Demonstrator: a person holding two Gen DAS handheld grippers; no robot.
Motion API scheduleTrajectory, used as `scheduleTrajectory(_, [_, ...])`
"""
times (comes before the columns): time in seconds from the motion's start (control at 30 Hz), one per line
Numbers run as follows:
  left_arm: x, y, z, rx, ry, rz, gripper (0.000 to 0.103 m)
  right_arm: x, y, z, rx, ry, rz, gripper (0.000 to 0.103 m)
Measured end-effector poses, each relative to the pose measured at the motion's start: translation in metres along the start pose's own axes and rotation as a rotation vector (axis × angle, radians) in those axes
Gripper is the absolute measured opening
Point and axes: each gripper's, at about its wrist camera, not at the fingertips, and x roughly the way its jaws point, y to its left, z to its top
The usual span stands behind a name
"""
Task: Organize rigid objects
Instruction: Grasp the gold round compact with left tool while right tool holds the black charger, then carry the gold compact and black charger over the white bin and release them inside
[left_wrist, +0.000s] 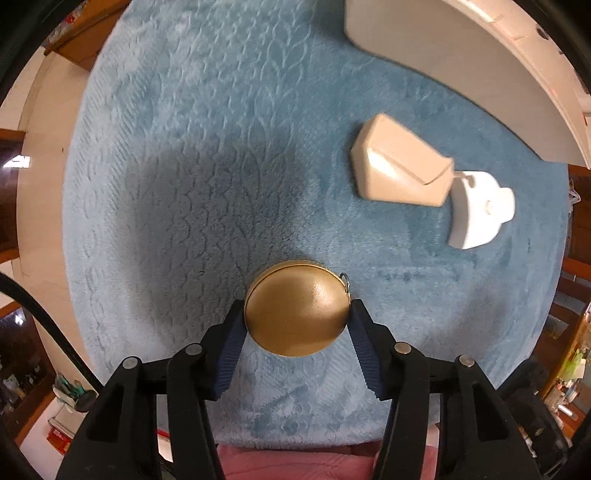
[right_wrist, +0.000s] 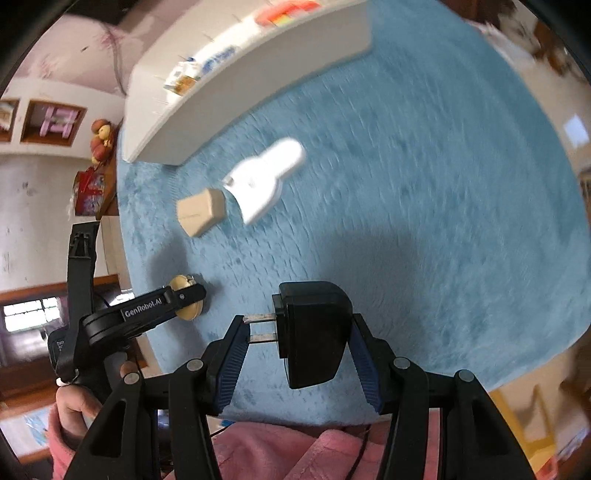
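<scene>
My left gripper (left_wrist: 296, 319) pinches the gold disc (left_wrist: 296, 308) by its curved rim above the blue mat (left_wrist: 184, 147); it could squirt out. My right gripper (right_wrist: 296, 334) clamps the black plug (right_wrist: 314, 332), one finger on its prongs, so it may twist.

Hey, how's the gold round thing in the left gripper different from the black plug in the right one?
The gold disc is round, smooth and shiny with a small ring at its edge; the black plug adapter is blocky, matte and has two metal prongs. The disc is gripped across its rim by the left gripper; in the right gripper one finger meets the adapter's prongs. Both are held over the blue blanket.
</scene>
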Motion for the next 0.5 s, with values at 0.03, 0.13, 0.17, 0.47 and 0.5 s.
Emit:
scheduleTrajectory(0.03, [-0.005,-0.002,0.0,0.006,-0.007,0.0,0.059,-0.005,0.002,0.003,-0.017,-0.009,-0.003,0.055])
scheduleTrajectory(0.13, [-0.026,-0.008,-0.002,0.016,-0.039,-0.004,0.059,-0.016,0.012,0.012,-0.063,-0.041,-0.014,0.055])
scheduleTrajectory(0.17, [-0.032,-0.01,-0.003,0.013,-0.051,-0.004,0.059,-0.022,0.015,0.016,-0.082,-0.053,-0.016,0.055])
scheduleTrajectory(0.47, [-0.092,-0.023,0.004,0.007,-0.182,-0.026,0.059,-0.056,0.025,0.052,-0.169,-0.122,-0.009,0.055])
scheduleTrajectory(0.5, [-0.099,-0.025,0.005,0.008,-0.203,-0.022,0.059,-0.06,0.026,0.056,-0.178,-0.129,-0.007,0.055])
